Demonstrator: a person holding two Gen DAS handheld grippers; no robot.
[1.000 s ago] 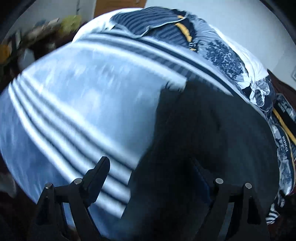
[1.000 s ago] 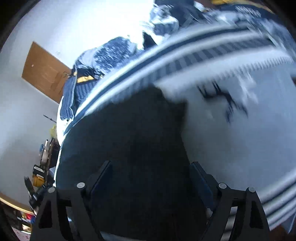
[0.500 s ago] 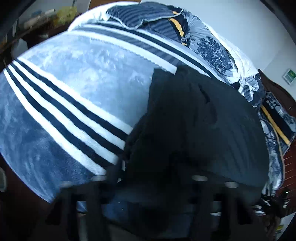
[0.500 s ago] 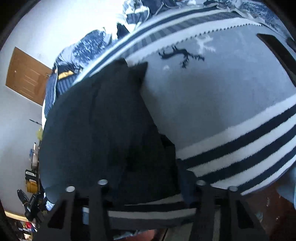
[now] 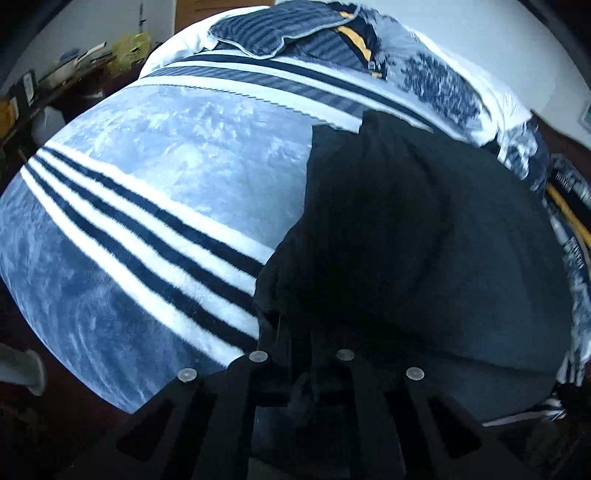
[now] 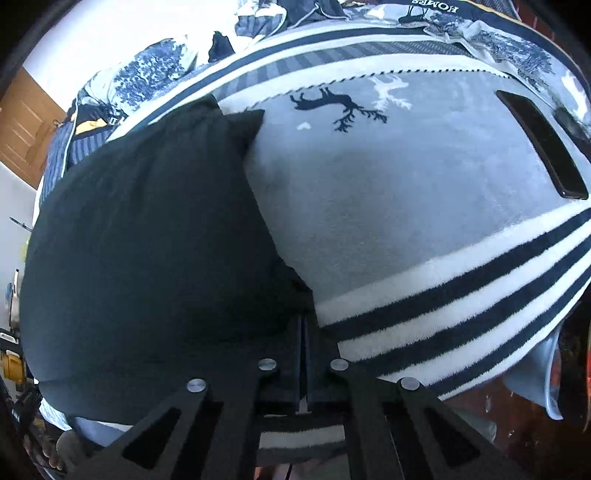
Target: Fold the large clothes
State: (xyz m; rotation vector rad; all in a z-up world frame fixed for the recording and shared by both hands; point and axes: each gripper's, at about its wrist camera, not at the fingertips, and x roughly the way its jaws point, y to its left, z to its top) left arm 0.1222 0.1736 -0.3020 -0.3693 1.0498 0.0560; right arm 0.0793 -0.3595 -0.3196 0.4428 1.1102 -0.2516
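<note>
A large dark garment [image 5: 424, 240] lies spread on a grey-blue blanket with navy and white stripes [image 5: 166, 166] that covers a bed. In the left wrist view my left gripper [image 5: 295, 332] sits at the garment's near left edge. Its jaws are closing, with dark cloth bunched between them. In the right wrist view the same garment [image 6: 147, 240] fills the left half. My right gripper [image 6: 303, 325] is shut at its near right corner, where the cloth runs in between the fingers. The blanket [image 6: 388, 203] there shows deer figures.
A flat black phone-like slab [image 6: 539, 147] lies on the blanket at the far right. Rumpled patterned bedding and a striped pillow [image 5: 288, 29] pile up at the bed's head. A cluttered desk [image 5: 55, 85] stands at the left. A wooden door [image 6: 22, 125] is behind.
Both grippers went from wide open over the garment to closed at its near edge. Both views dropped lower towards the bed's front, and the blur has cleared.
</note>
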